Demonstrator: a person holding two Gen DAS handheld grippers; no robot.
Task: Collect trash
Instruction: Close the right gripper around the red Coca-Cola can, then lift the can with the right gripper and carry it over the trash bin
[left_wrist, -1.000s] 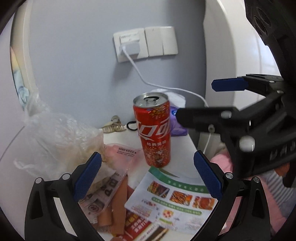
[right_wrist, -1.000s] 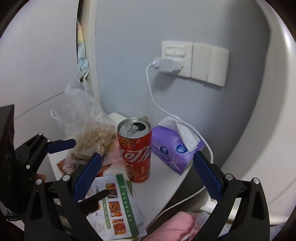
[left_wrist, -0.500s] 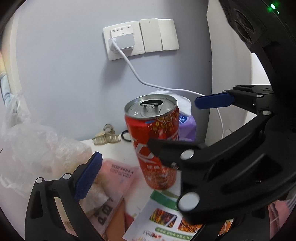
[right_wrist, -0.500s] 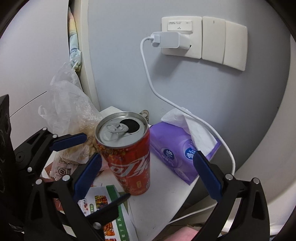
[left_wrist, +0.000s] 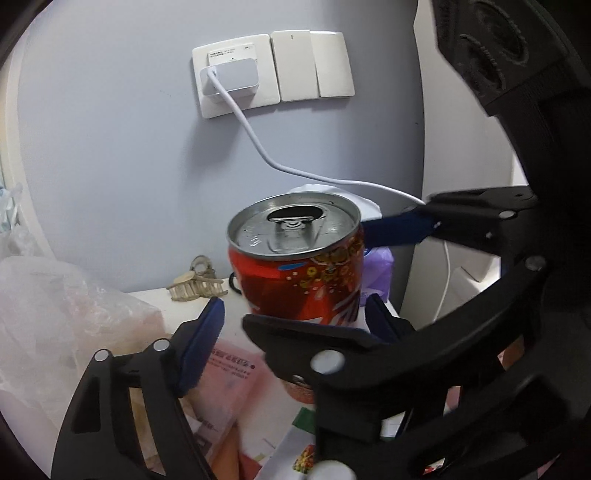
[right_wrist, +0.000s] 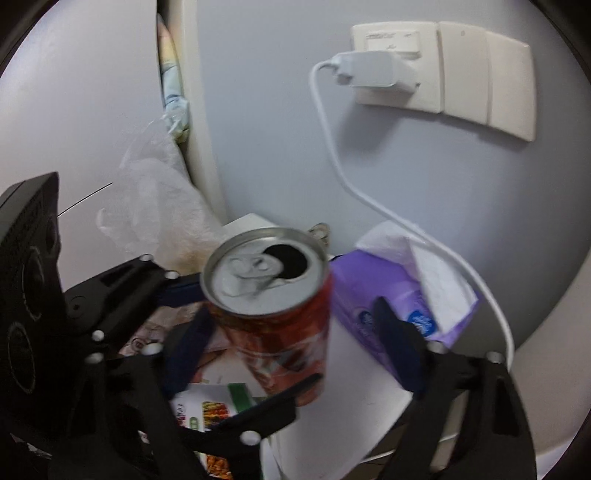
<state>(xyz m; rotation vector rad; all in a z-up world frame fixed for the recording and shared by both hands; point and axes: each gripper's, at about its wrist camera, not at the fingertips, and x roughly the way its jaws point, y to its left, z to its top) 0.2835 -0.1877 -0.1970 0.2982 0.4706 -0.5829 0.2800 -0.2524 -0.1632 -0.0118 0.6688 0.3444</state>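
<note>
Both my tongs (left_wrist: 291, 319) (right_wrist: 291, 341) have just been closing around the can (left_wrist: 295, 258), pads not yet gripping; next, squeeze and lift.

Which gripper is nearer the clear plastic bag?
Left. The left gripper sits beside the plastic bag; the right gripper is farther, on the tissue pack side. Both jaws have just been closing, the cola can between them.

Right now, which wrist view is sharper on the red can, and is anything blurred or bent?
Left wrist view: red can crisp, lid print readable, the wall socket curved by fisheye. Right wrist view: motion-blurred, the can smeared, the tissue pack soft. Light is even; no harsh glare in either.
</note>
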